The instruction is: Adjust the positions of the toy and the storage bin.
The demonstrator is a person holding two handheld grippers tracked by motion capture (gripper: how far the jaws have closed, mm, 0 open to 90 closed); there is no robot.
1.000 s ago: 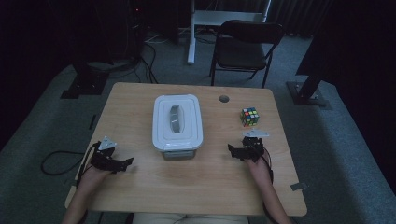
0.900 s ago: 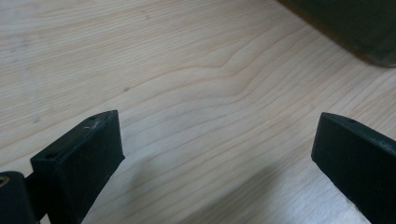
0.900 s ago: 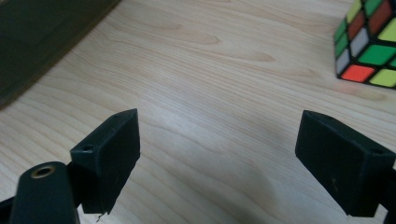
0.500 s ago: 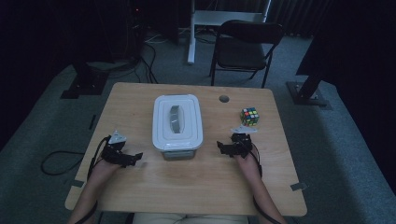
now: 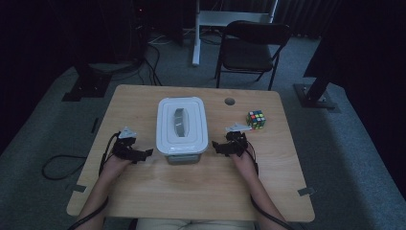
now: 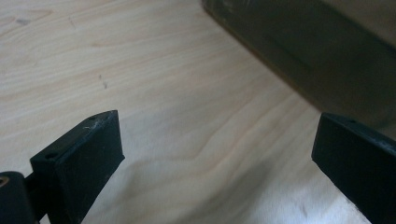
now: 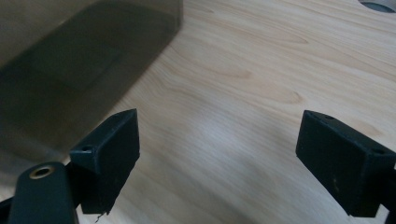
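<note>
A white lidded plastic container (image 5: 182, 125) with a grey handle on its lid stands mid-table. My left gripper (image 5: 145, 154) sits just left of its near corner, open, nothing between its jaws. In the left gripper view the container's dark side (image 6: 317, 51) fills the upper right, and the left gripper (image 6: 219, 154) has bare wood between its jaws. My right gripper (image 5: 216, 146) sits just right of the container, open and empty. The right gripper view has the right gripper (image 7: 219, 161) over wood, with the container's wall (image 7: 70, 70) at upper left.
A colourful puzzle cube (image 5: 256, 119) rests on the table to the right, behind my right hand. A round cable hole (image 5: 230, 101) is in the wooden tabletop (image 5: 201, 191). A black folding chair (image 5: 249, 48) stands beyond the far edge.
Both grippers have moved inward toward the container's near corners, the left one rightward and the right one leftward. The container and cube have not moved.
</note>
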